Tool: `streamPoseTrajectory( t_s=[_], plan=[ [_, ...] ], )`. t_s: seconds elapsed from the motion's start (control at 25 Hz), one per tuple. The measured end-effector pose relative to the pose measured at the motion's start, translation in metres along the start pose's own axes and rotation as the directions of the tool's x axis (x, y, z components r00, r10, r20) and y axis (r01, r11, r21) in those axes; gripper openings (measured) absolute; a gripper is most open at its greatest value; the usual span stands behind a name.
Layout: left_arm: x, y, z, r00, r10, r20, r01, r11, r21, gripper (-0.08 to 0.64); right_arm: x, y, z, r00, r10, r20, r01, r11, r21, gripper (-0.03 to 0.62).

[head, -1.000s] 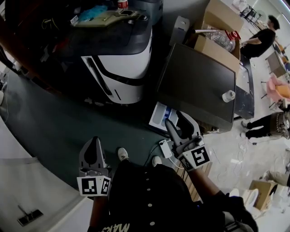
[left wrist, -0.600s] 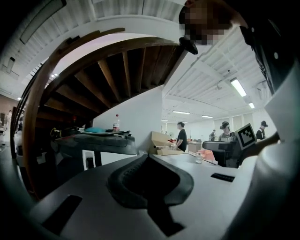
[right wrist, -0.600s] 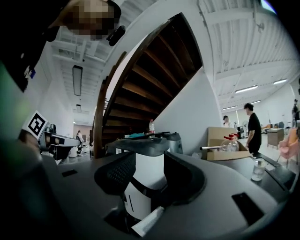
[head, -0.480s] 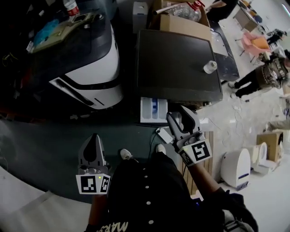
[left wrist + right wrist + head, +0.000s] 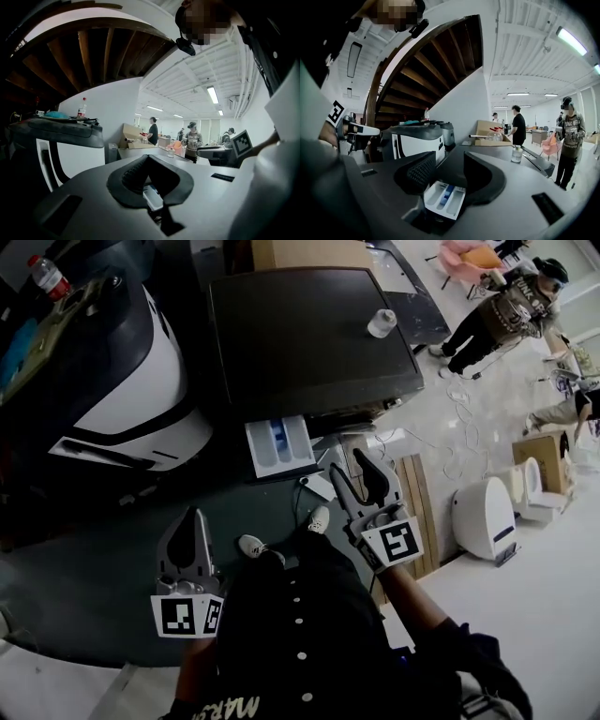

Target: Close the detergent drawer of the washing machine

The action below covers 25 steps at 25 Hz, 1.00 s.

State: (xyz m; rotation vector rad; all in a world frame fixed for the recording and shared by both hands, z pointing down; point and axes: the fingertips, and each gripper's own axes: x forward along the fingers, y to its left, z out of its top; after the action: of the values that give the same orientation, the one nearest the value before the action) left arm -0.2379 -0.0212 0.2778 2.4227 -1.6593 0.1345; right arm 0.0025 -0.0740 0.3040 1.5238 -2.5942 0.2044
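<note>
The washing machine has a dark top, and its white detergent drawer stands pulled out from the front. My right gripper is open just below and to the right of the drawer, not touching it. In the right gripper view the drawer, with its blue insert, shows beyond the gap of the right gripper. My left gripper hangs lower left, away from the drawer, its jaws meeting at the tips. The left gripper holds nothing, and a corner of the drawer shows below its tips.
A white and black machine stands left of the washer. A small bottle sits on the washer's top. A power strip, a wooden board, a white toilet and a cardboard box lie to the right. A person stands behind.
The head view has swung round, so the washer and its drawer now sit nearer the middle. Both grippers turned with it. The right gripper stays open just below the drawer.
</note>
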Motion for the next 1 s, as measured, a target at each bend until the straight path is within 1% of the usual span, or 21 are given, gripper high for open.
streamPoseTrajectory(
  t_s=[0.24,0.44,0.6,0.68,0.8,1.0],
  plan=[
    [0.001,-0.014,-0.017,0.997,-0.049,-0.061,0.049,0.999,-0.002,0.002,0.007,0.005,-0.046,0.998,0.004,-0.069,-0.006,1.000,-0.019,0.201],
    [-0.005,-0.020,-0.034,0.991,-0.069,-0.117,0.070,0.998,0.006,0.002,0.014,0.010,-0.086,0.994,0.002,-0.106,-0.002,1.000,0.004,0.201],
    [-0.010,-0.022,-0.046,0.985,-0.072,-0.157,0.074,0.997,0.011,0.002,0.016,0.011,-0.119,0.990,-0.013,-0.143,0.018,0.999,0.032,0.201],
    [-0.013,-0.022,-0.052,0.982,-0.066,-0.176,0.069,0.998,0.009,0.002,0.015,0.012,-0.138,0.984,-0.020,-0.178,0.030,0.998,0.054,0.201],
    [-0.017,-0.022,-0.060,0.977,-0.064,-0.204,0.067,0.998,0.008,0.002,0.015,0.013,-0.165,0.971,-0.025,-0.237,0.039,0.998,0.058,0.201],
    [-0.024,-0.024,-0.073,0.967,-0.075,-0.244,0.078,0.997,0.002,0.002,0.014,0.014,-0.205,0.957,-0.042,-0.287,0.063,0.996,0.066,0.201]
  ],
)
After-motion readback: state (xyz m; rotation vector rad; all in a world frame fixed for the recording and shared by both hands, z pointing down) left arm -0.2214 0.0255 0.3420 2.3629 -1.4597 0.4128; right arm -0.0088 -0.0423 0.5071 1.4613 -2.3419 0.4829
